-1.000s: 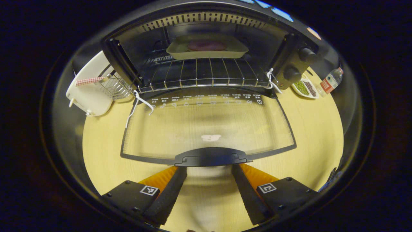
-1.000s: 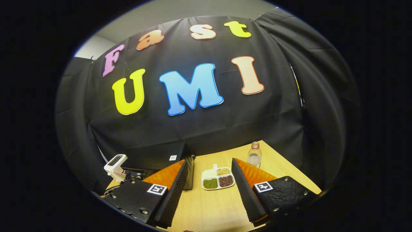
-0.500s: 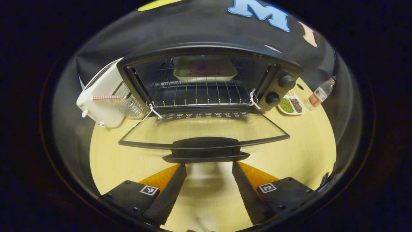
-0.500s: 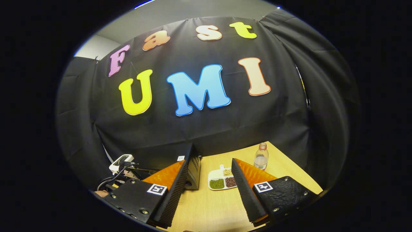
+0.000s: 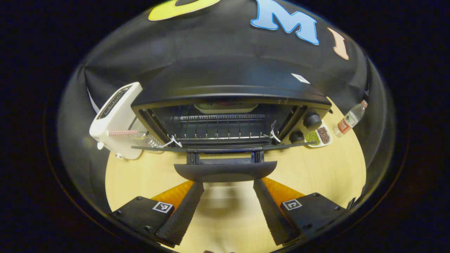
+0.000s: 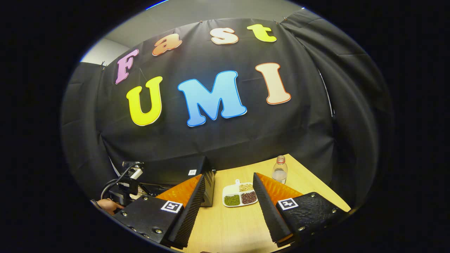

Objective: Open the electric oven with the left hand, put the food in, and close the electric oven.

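1. Black electric oven (image 5: pixel 232 91) sits toward the counter's far edge, against the black cloth wall; its glass door (image 5: pixel 225 149) is swung down about level, seen edge-on, with the black door handle (image 5: pixel 225 171) facing the left gripper.
2. Pale baking tray with the dark food (image 5: pixel 226 105) sits at the back of the oven on the wire rack (image 5: pixel 218 130), mostly hidden under the top edge of the opening.
3. Left gripper (image 5: pixel 227 186): jaws spread wide, nothing between them, tips just below and in front of the door handle. Contact with the handle: cannot tell.
4. Right gripper (image 6: pixel 228 188): jaws apart and empty, held over the light wood counter (image 6: pixel 225 225), pointing at the cloth wall.
5. White toaster (image 5: pixel 116 116) stands just left of the oven; a wire basket is between the two.
6. White divided dish of green, brown and tan beans (image 6: pixel 239 195) lies right of the oven by its two black knobs (image 5: pixel 305 127); a clear plastic bottle with a red label (image 5: pixel 349 117) stands just beyond the dish, near the counter's far right corner.
7. In the right gripper view, a hand (image 6: pixel 105 205) shows at lower left by the other rig.
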`<state>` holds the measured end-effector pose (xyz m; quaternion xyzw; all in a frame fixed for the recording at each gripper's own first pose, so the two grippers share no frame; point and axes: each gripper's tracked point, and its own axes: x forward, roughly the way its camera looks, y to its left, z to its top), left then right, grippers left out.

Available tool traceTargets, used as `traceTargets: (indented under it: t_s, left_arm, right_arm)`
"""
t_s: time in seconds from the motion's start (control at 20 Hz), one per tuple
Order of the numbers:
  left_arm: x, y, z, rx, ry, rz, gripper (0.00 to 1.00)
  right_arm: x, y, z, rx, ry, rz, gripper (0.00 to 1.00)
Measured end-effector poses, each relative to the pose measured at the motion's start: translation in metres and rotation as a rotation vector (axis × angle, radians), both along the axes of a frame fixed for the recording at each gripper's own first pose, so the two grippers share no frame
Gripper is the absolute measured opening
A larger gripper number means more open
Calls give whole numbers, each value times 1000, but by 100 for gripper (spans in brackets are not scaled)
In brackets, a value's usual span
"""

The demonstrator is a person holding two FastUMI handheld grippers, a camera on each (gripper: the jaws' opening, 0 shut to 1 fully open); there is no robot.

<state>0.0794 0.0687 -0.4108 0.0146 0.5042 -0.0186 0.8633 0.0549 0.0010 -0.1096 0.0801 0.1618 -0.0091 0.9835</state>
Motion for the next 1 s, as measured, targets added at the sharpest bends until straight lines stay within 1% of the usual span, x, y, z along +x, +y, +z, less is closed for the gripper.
traceTargets:
  t_s: [0.1, 0.15, 0.2, 0.25, 0.3, 0.35, 0.4, 0.45, 0.5, 0.55, 0.6, 0.65, 0.7, 0.8, 0.9, 1.0]
  left_arm:
    - [8, -5, 13, -8, -44, 1, 97]
    - [13, -8, 20, -10, -76, 1, 100]
    - [16, -11, 29, -15, -110, -1, 97]
    - [19, -14, 39, -21, -145, -4, 100]
    - [19, -14, 51, -28, -177, -8, 97]
    - [16, -17, 69, -35, -214, -14, 92]
    - [15, -20, 85, -40, -258, -17, 97]
    - [14, -24, 106, -46, -313, -18, 100]
    - [11, -25, 128, -48, -377, -15, 97]
    - [8, -27, 152, -54, -448, -12, 100]
    - [3, -33, 180, -68, -520, -7, 96]
    - [-2, -37, 210, -80, -599, -1, 100]
    - [-8, -40, 241, -89, -681, 2, 100]
    - [-19, -44, 306, -89, -845, 7, 92]
    - [-37, -44, 348, -86, -934, 11, 94]
    - [-52, -46, 377, -91, -974, 18, 97]
  right_arm:
    - [-2, -4, -2, -8, 7, -1, 83]
    - [-1, -5, -2, -16, 7, -4, 83]
    - [-2, -6, -2, -21, 6, -4, 83]
    - [-1, -5, -2, -22, 6, -3, 83]
    - [-1, -5, 0, -20, 4, -1, 83]
    - [-1, -3, 1, -20, -1, 2, 83]
    - [-2, -3, 2, -23, -7, 3, 83]
    - [-2, -1, 7, -31, -17, 4, 83]
    - [-2, 0, 12, -39, -30, 6, 83]
    - [-2, 4, 21, -41, -47, 13, 83]
    - [-4, 8, 31, -38, -67, 21, 83]
    - [-5, 12, 43, -38, -90, 26, 83]
    - [-6, 16, 55, -40, -119, 31, 83]
    - [-9, 25, 84, -52, -180, 46, 83]
    - [-11, 35, 110, -59, -230, 57, 83]
    - [-15, 45, 128, -47, -255, 67, 83]
